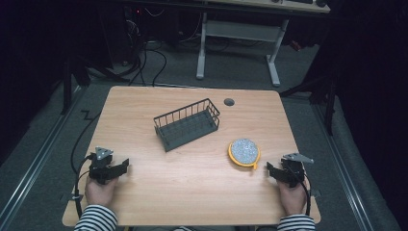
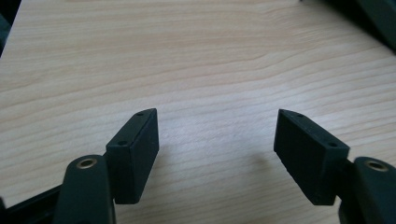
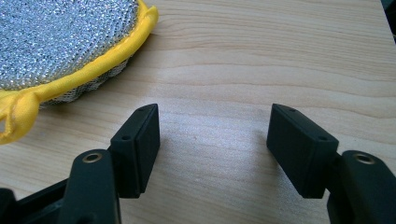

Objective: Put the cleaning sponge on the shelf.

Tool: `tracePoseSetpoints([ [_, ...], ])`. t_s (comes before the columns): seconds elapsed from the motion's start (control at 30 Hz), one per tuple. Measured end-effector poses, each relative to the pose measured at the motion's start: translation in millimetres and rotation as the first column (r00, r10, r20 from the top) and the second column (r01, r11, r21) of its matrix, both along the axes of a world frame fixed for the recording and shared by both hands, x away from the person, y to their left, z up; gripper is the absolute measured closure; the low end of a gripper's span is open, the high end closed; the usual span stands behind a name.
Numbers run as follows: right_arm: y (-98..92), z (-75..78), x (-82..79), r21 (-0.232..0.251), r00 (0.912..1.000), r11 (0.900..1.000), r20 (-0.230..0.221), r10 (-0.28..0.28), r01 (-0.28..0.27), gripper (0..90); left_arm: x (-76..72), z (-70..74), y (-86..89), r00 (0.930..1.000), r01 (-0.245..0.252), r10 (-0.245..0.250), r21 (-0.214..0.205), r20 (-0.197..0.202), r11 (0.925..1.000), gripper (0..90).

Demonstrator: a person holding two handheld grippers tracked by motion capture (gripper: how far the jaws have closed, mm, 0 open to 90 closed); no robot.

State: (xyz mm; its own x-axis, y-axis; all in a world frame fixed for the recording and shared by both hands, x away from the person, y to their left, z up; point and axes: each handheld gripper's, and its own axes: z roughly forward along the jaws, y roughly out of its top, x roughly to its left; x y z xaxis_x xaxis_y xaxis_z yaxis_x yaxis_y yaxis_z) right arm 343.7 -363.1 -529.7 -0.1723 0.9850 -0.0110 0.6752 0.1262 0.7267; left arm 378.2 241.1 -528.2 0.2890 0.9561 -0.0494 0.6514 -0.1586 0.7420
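A round scouring pad point(image 1: 244, 152) with a silver mesh top and a yellow rim lies on the right half of the wooden table point(image 1: 192, 187). A dark wire basket point(image 1: 187, 124) stands empty near the table's middle, set at a slant. My left gripper point(image 1: 123, 166) rests low at the front left, held in a hand; its jaws stand open over bare wood point(image 2: 217, 113). My right gripper point(image 1: 270, 169) sits at the front right, just right of the pad. In the right gripper view its jaws are open point(image 3: 215, 108) with nothing between them, and the pad point(image 3: 60, 42) lies up and to the left.
A round cable hole point(image 1: 229, 102) sits near the table's far edge. Beyond the table stands a white desk frame point(image 1: 240, 33) with cables on the floor. Cables trail from each gripper off the table's front corners. Striped sleeves come in at the bottom.
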Motion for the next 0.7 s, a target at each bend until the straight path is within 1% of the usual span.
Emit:
tracePoseSetpoints([
  [0.03, 0.0, 0.0, 0.0, 0.000, 1.0000, 1.0000, 0.000, 0.000, 0.000, 34.9, 0.0, 0.0, 0.0, 1.0000, 0.000, 0.000, 0.000, 0.000, 1.0000, 31.4],
  [0.13, 0.0, 0.0, 0.0, 0.000, 1.0000, 1.0000, 0.000, 0.000, 0.000, 34.9, 2.0, 8.1, -4.5, 0.9997, 0.026, -0.026, -0.014, -0.003, 0.9996, 31.5],
  [0.23, 0.0, 0.0, 0.0, 0.000, 1.0000, 1.0000, 0.000, 0.000, 0.000, 34.9, 3.5, 11.9, -7.0, 0.9995, 0.032, -0.032, -0.021, -0.007, 0.9993, 31.4],
  [0.27, -0.1, 0.0, 0.0, 0.000, 1.0000, 1.0000, 0.000, 0.000, 0.000, 34.9, 5.4, 16.4, -9.0, 0.9990, 0.039, -0.039, -0.039, -0.019, 0.9985, 31.3],
  [0.33, 0.0, 0.0, 0.0, 0.000, 1.0000, 1.0000, 0.000, 0.000, 0.000, 34.9, 7.3, 20.3, -11.6, 0.9989, 0.039, -0.041, -0.056, -0.024, 0.9977, 31.3],
  [0.37, 0.0, 0.0, 0.0, 0.000, 1.0000, 1.0000, 0.000, 0.000, 0.000, 34.9, 7.3, 20.3, -11.6, 0.9989, 0.039, -0.041, -0.056, -0.024, 0.9977, 31.3],
  [0.43, 0.0, 0.0, 0.0, 0.000, 1.0000, 1.0000, 0.000, 0.000, 0.000, 34.8, 9.9, 26.3, -16.6, 0.9978, 0.055, -0.057, -0.056, -0.033, 0.9969, 31.3],
  [0.53, 0.0, 0.0, 0.0, 0.000, 1.0000, 1.0000, 0.000, 0.000, 0.000, 34.8, 12.5, 33.8, -21.8, 0.9961, 0.081, -0.083, -0.048, -0.031, 0.9956, 31.9],
  [0.57, -0.1, 0.0, 0.0, 0.000, 1.0000, 1.0000, 0.000, 0.001, -0.001, 34.8, 13.2, 35.6, -23.3, 0.9962, 0.082, -0.083, -0.047, -0.027, 0.9955, 32.2],
  [0.7, -0.1, 0.0, 0.0, 0.001, 1.0000, 1.0000, 0.000, 0.002, -0.002, 34.5, 17.9, 47.3, -30.6, 0.9938, 0.107, -0.109, -0.070, -0.022, 0.9918, 32.7],
])
